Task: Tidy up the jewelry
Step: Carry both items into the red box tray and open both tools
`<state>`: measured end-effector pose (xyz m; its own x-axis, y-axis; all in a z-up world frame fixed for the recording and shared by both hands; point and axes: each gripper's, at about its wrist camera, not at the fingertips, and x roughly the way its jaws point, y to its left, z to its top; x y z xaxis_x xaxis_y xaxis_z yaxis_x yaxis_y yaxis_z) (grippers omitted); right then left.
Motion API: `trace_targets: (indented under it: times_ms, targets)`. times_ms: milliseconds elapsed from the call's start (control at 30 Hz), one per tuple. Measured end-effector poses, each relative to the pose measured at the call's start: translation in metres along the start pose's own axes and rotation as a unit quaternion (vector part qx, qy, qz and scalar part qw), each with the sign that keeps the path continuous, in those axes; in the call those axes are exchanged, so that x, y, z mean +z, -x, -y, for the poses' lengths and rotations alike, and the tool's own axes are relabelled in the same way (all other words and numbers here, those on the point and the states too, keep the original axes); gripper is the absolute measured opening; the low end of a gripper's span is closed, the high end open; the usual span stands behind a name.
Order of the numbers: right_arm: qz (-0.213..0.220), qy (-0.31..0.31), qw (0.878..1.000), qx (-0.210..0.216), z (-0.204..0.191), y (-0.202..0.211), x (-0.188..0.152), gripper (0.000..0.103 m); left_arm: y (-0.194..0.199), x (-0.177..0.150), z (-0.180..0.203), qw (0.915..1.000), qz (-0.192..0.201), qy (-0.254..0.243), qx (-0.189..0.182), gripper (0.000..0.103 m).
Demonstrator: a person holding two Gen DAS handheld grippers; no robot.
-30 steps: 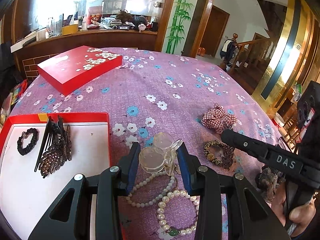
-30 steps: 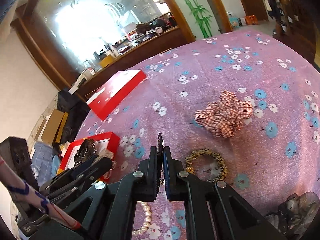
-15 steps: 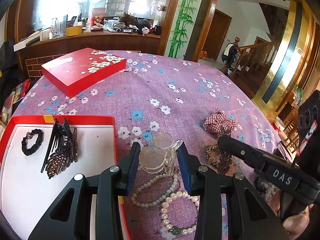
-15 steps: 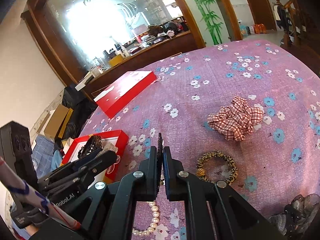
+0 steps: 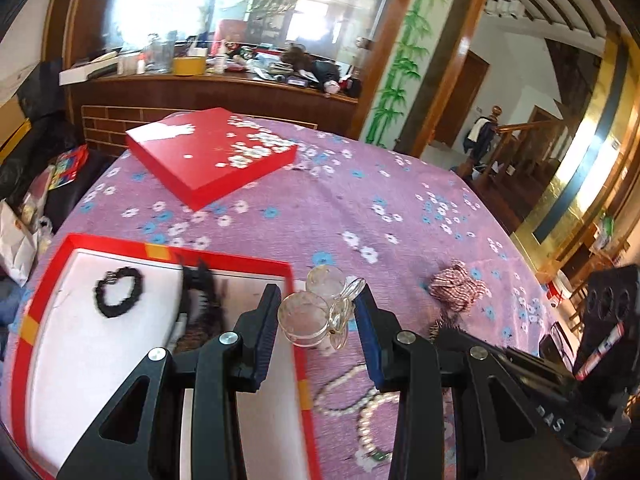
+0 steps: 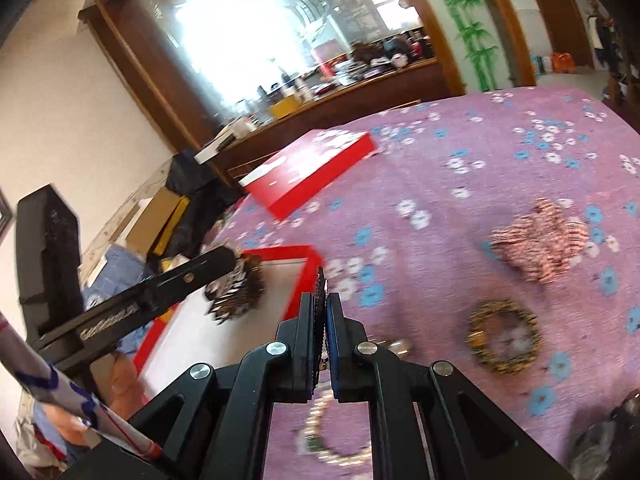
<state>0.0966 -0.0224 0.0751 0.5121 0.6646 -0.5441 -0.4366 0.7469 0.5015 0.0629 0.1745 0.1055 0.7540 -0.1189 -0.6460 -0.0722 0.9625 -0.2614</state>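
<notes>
The white letters "AS", with a letter before them cut off, can be read on the black arm of the right gripper (image 5: 440, 332) low at the right of the left gripper's view; the white print on the left gripper's (image 6: 228, 258) arm is too blurred.

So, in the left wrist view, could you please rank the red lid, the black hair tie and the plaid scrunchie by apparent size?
1. red lid, clearly largest.
2. plaid scrunchie and black hair tie look alike, so no ranking.
</notes>
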Motion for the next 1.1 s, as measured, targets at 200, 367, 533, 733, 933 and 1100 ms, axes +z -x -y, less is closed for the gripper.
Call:
trace_targets:
  times_ms: [200, 367, 533, 733, 933, 1100]
  targets:
    - [-0.035, 0.027, 0.999, 0.021, -0.05, -0.011, 0.0, 0.007, 0.027, 0.005, -0.049, 0.9987, 0.019, 0.013, 0.045, 0.036]
    - [-0.063, 0.048, 0.996, 0.032, -0.087, -0.028, 0.003, 0.007, 0.036, 0.0, -0.106, 0.9946, 0.004, 0.035, 0.098, 0.036]
    - [-0.092, 0.064, 0.993, 0.031, -0.123, -0.056, 0.006, 0.007, 0.028, -0.008, -0.162, 0.9889, -0.018, 0.08, 0.124, 0.036]
    - [-0.129, 0.053, 0.99, 0.031, -0.149, -0.111, 0.003, 0.007, 0.011, -0.018, -0.194, 0.9812, -0.04, 0.117, 0.149, 0.036]
    - [-0.159, 0.051, 0.986, 0.004, -0.158, -0.165, -0.005, 0.007, -0.003, -0.022, -0.203, 0.9797, -0.065, 0.128, 0.14, 0.036]
    - [-0.166, 0.056, 0.984, -0.026, -0.153, -0.184, -0.01, 0.007, -0.004, -0.023, -0.199, 0.9789, -0.067, 0.126, 0.146, 0.036]
